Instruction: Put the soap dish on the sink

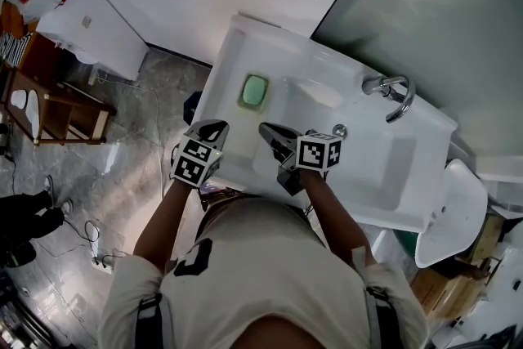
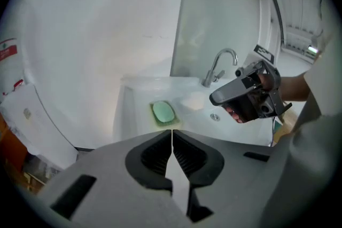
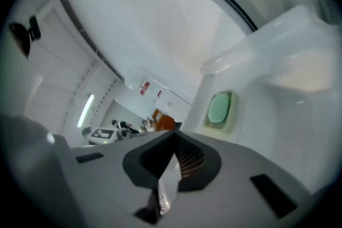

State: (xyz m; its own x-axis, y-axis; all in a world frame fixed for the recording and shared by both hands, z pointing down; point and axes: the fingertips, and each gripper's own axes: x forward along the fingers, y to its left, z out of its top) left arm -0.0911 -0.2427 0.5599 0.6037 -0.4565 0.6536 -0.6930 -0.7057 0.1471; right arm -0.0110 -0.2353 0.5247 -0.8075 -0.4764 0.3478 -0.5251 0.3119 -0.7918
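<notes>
Hovering over the near edge of the sink (image 1: 219, 98), your two grippers carry nothing. Your left gripper (image 1: 211, 127) has its jaws pressed together. In the left gripper view the ribbed pads meet along one thin line, with nothing between them. Your right gripper (image 1: 267, 131) is pressed together too, and it is empty. Its own view is rolled to one side, so the sink stands tilted there.

The soap dish (image 1: 254, 91) sits flat on the sink's ledge, left of the basin. It is a pale yellow-green tray with a green bar in it. It lies just beyond your left gripper's tips, and neither gripper touches it. In the left gripper view the dish lies straight ahead, above the closed jaws, and your right gripper shows off to the right, over the basin. The tap (image 1: 392, 91) stands at the basin's far right, well apart from the dish.
</notes>
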